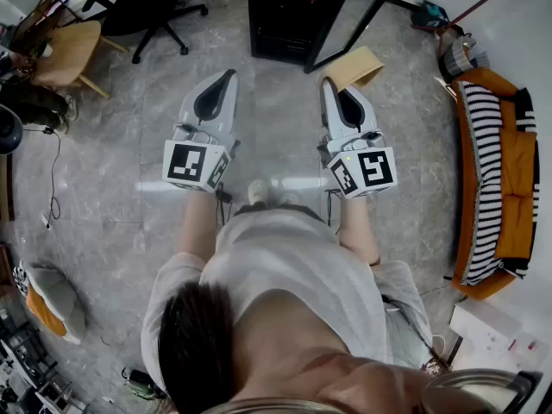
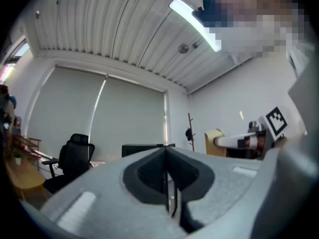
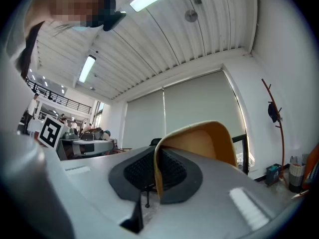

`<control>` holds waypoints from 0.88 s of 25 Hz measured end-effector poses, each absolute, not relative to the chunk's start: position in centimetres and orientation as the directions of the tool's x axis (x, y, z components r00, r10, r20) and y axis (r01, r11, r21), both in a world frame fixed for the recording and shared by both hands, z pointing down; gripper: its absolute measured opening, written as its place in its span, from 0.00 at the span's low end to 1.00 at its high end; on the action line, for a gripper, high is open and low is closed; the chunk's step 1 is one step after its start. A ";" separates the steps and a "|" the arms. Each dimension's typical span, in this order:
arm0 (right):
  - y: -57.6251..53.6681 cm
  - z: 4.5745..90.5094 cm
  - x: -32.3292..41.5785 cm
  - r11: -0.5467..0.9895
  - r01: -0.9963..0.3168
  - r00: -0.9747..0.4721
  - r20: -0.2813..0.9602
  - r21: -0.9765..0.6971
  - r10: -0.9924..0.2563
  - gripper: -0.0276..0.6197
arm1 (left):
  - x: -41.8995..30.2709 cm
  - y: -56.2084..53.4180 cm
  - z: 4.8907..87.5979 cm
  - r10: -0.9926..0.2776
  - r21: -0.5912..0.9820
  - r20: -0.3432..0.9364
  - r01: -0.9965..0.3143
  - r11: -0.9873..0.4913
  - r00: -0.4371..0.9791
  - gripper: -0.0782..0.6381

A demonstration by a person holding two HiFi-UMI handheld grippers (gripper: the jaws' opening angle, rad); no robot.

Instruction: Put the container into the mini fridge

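Person's torso [image 1: 285, 266] nearest; past it, right gripper [image 1: 334, 84] clamps container [image 1: 358, 65] wall, left gripper [image 1: 224, 78] jaws together, empty. Hold pinch firm, feed level into open fridge [image 1: 278, 20] ahead of jaws.

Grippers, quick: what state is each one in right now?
Left gripper: closed, nothing between its jaws.
Right gripper: closed on the wall of the tan container.

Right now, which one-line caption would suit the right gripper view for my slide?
Right tongs shut on the thin wall of a tan container, pointed up toward window blinds and a ribbed ceiling.
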State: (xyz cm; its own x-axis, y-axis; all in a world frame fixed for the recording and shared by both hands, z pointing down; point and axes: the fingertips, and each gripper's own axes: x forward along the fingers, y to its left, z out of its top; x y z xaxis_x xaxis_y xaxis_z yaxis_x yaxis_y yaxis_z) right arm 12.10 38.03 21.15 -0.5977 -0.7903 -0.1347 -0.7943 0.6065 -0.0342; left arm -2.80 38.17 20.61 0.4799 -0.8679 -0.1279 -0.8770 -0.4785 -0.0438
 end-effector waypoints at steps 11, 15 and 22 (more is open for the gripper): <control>38.0 20.9 12.0 0.611 -0.791 -0.600 -0.143 -0.042 -0.787 0.06 | -2.1 37.8 20.3 -0.861 -0.040 -0.141 -0.872 -0.488 0.489 0.11; 37.6 21.3 11.9 0.606 -0.793 -0.595 -0.141 -0.054 -0.791 0.06 | -2.1 37.5 20.5 -0.858 -0.040 -0.137 -0.869 -0.494 0.494 0.11; 36.0 21.3 9.6 0.610 -0.790 -0.597 -0.143 -0.068 -0.789 0.06 | -4.5 35.6 20.4 -0.855 -0.039 -0.144 -0.866 -0.498 0.498 0.11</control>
State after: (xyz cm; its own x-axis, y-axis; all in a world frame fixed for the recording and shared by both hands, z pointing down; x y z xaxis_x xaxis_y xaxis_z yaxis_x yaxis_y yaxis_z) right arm 9.55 35.96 21.34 -0.5969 -0.7894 -0.1431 -0.7898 0.6095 -0.0678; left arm -4.52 35.58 20.39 0.4983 -0.8549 -0.1444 -0.8662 -0.4982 -0.0394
